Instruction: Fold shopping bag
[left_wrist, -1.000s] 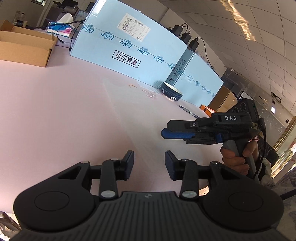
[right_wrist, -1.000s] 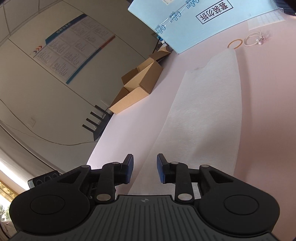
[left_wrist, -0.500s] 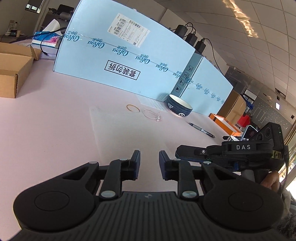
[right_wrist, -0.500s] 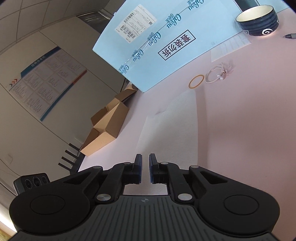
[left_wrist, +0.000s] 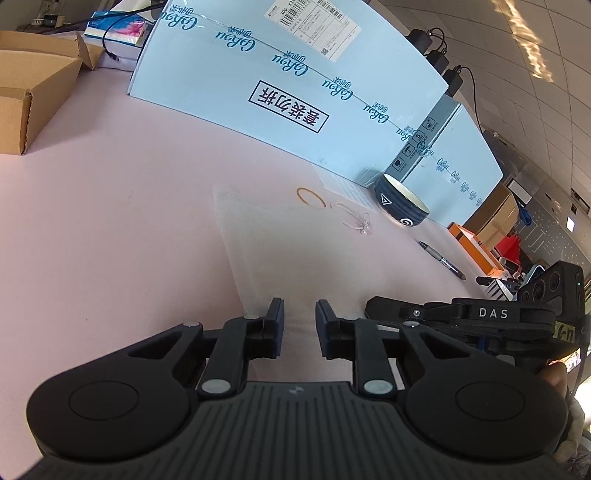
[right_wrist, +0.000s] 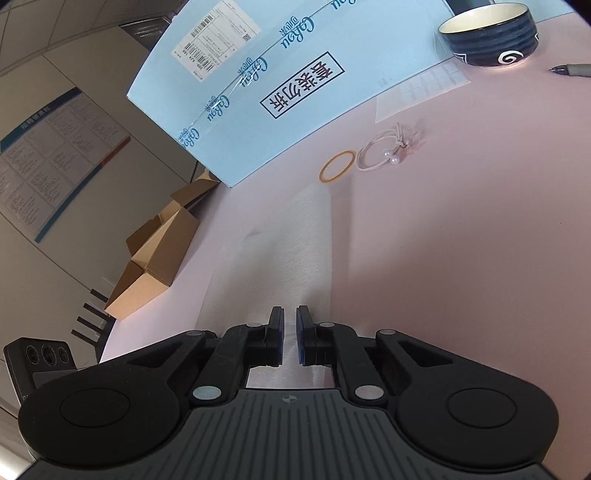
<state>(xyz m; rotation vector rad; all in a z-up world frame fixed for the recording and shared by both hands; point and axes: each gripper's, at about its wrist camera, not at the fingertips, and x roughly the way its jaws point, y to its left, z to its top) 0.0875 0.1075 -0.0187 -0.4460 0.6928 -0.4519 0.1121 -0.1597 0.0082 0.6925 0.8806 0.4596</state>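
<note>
The shopping bag (left_wrist: 255, 236) is a pale, thin, translucent sheet lying flat on the pink table; in the right wrist view (right_wrist: 280, 251) it shows as a white textured strip running away from me. My left gripper (left_wrist: 299, 314) hangs over the bag's near end with its jaws a small gap apart and nothing between them. My right gripper (right_wrist: 290, 321) is low over the bag's near end with its jaws almost together; whether they pinch the bag I cannot tell. The right gripper also shows in the left wrist view (left_wrist: 373, 304), just to the right of the left one.
A big light-blue carton (left_wrist: 295, 74) stands behind the bag. Near its far end lie an orange rubber band (right_wrist: 337, 170), a hair tie with pearls (right_wrist: 384, 151), a paper sheet (right_wrist: 421, 88), a dark bowl (right_wrist: 487, 35) and a pen (left_wrist: 441, 258). Open cardboard boxes (left_wrist: 33, 96) sit at the left.
Both grippers have dropped toward the bag's near end and come side by side. The right gripper's jaws have narrowed from open to nearly shut; the left jaws narrowed a little.
</note>
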